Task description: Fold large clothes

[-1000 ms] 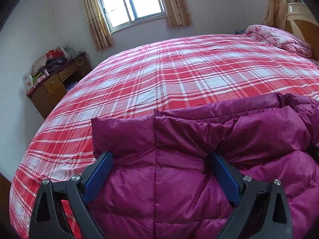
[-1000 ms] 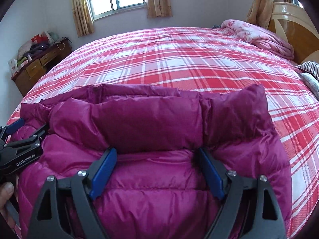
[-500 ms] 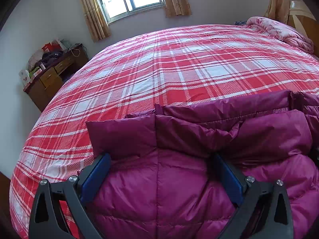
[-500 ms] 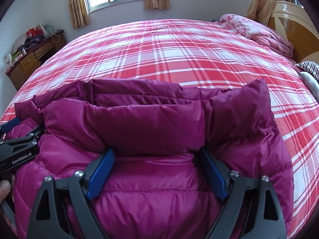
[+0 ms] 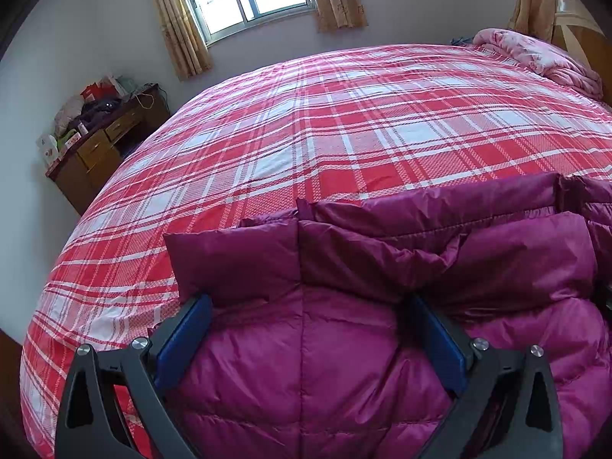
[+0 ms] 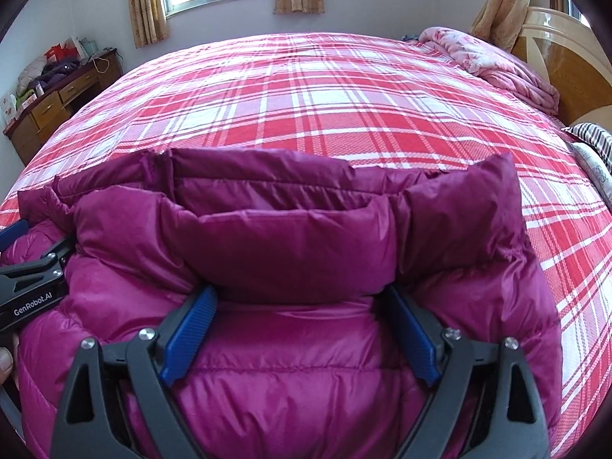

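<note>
Your two claws, left claw (image 5: 306, 329) and right claw (image 6: 302, 317), both spread wide, straddle one puffy magenta quilted down jacket (image 6: 290, 237) at lower frame on the red-and-white plaid bed (image 6: 325, 88); the right one's jaws have just been opening.

Glossy quilted jacket (image 6: 298, 344); woven bedspread (image 6: 325, 88)

Jacket (image 5: 344, 344) on bed (image 5: 344, 134) — dresser (image 5: 103, 145) left, blanket (image 5: 535, 53) far right

The jacket (image 6: 298, 344) runs off the bottom edge, its lower part unseen.
</note>
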`<state>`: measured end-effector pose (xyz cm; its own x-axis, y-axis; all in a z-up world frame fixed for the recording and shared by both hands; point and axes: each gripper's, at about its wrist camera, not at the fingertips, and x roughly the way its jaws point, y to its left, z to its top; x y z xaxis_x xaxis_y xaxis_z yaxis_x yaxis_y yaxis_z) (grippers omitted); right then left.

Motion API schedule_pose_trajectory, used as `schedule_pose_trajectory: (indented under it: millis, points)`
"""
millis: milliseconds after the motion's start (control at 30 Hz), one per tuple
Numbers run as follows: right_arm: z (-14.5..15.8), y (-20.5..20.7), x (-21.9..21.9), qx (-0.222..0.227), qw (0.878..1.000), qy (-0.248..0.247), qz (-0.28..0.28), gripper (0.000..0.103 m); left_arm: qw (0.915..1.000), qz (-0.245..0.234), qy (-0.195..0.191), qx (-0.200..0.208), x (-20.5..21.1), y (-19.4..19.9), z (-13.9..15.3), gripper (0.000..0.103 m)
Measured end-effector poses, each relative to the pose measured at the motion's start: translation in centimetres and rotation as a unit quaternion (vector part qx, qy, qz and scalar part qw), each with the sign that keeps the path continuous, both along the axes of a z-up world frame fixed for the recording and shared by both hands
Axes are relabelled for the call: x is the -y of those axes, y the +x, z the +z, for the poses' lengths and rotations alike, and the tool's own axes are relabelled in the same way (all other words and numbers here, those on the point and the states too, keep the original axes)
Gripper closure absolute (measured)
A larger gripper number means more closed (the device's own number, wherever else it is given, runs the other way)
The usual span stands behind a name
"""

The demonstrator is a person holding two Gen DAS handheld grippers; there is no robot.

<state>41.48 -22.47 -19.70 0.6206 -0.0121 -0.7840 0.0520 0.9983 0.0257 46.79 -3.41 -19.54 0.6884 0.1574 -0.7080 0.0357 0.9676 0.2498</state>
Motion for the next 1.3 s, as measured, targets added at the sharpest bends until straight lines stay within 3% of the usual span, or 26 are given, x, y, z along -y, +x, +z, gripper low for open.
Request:
schedule_pose_trajectory:
  millis: [600,733,833,900,967,1067,1133,1300]
  points:
    - [-0.1,0.2,-0.1,-0.003,1.0,-0.008,-0.001,0.011,0.9999,0.003,0.012,0.001,0.3,-0.1,0.1,0.001]
    - [0.9,-0.4,0.0,-0.009,1.0,-0.006,0.005,0.011,0.9995,0.021,0.026,0.003,0.2,-1.6,2.1,0.001]
    - [2.9,-3.3,0.5,0.022,1.0,0.013,-0.001,0.01,0.9979,-0.013,-0.034,0.053,0.5,-5.9,5.9,0.001]
    - [3.8,-5.7,0.6,0.041,0.999,0.009,0.006,0.008,0.9951,-0.046,-0.057,0.066,1.3,-8.4,6.7,0.001]
    - [4.0,-7.7,1.0,0.057,0.998,-0.019,-0.012,0.008,0.9952,-0.074,-0.041,0.049,2.8,-9.3,5.5,0.001]
    - [3.4,-9.2,1.9,0.058,0.997,-0.043,-0.033,0.008,0.9976,-0.064,0.008,0.023,4.1,-9.1,2.1,0.001]
    - [2.7,-9.3,2.3,0.055,0.997,-0.052,-0.034,0.008,0.9976,-0.058,-0.005,0.036,3.7,-9.2,1.5,0.001]
    - [1.2,-8.7,3.3,0.053,0.997,-0.04,-0.038,0.0,0.9976,-0.053,-0.043,0.012,2.8,-7.9,0.5,0.001]
